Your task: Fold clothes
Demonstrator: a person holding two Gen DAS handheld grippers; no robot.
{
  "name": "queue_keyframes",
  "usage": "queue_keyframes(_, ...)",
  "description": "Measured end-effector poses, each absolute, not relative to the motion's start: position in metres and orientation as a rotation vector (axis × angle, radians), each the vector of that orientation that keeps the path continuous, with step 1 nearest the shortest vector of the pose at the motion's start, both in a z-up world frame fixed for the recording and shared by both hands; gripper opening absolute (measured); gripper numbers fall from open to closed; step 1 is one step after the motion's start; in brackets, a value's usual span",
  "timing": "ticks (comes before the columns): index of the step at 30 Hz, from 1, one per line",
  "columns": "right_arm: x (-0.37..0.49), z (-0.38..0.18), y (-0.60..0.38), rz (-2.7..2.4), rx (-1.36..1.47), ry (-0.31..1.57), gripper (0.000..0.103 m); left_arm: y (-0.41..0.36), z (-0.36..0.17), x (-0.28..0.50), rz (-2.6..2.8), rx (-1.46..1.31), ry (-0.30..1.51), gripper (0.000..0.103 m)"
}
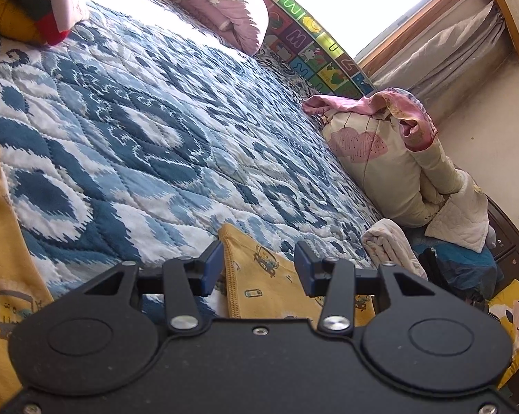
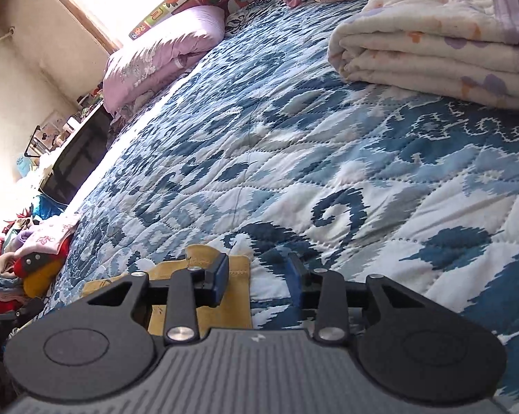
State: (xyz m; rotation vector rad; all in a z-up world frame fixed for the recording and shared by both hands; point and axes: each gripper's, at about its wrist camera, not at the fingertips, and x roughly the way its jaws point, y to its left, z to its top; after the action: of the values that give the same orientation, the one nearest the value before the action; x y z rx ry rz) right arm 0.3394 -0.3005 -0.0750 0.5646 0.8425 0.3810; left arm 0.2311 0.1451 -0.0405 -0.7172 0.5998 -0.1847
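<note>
A yellow child's garment with small bus prints [image 1: 259, 276] lies on the blue-and-white quilted bed [image 1: 138, 138]. My left gripper [image 1: 259, 267] is open, its blue-padded jaws either side of a corner of that garment, low over it. Another part of the yellow cloth [image 1: 4, 258] lies at the left edge. In the right wrist view the yellow garment's edge [image 2: 237, 286] lies under my right gripper [image 2: 259, 281], which is open; its left pad is over the cloth, its right over the quilt [image 2: 328, 172].
A folded cream blanket [image 2: 432, 41] lies at the far right of the bed. Pink pillows [image 1: 221, 3] and a floral pillow [image 1: 380, 158] sit along the far side. A pile of clothes with a red-yellow plush [image 2: 35, 269] lies left. A dark cabinet [image 2: 76, 162] stands beside the bed.
</note>
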Motion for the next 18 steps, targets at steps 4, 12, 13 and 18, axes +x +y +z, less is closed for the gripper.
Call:
queue_keyframes(4,0.338,-0.075,-0.294,0.389,0.547,0.843,0.035,0.145,-0.04,0.231,-0.187,-0.72,0.6,0.043)
queue_keyframes(12,0.326,-0.072,-0.281,0.403,0.475,0.811,0.003,0.148,-0.041,0.23,-0.183,-0.734,0.597,0.043)
queue_keyframes(13,0.323,-0.069,-0.287,0.382,0.489,0.788,0.003,0.148,-0.041,0.23,-0.183,-0.734,0.597,0.043)
queue_keyframes(18,0.312,-0.053,-0.312,0.272,0.492,0.697,0.003,0.148,-0.041,0.23,-0.182,-0.726,0.603,0.043)
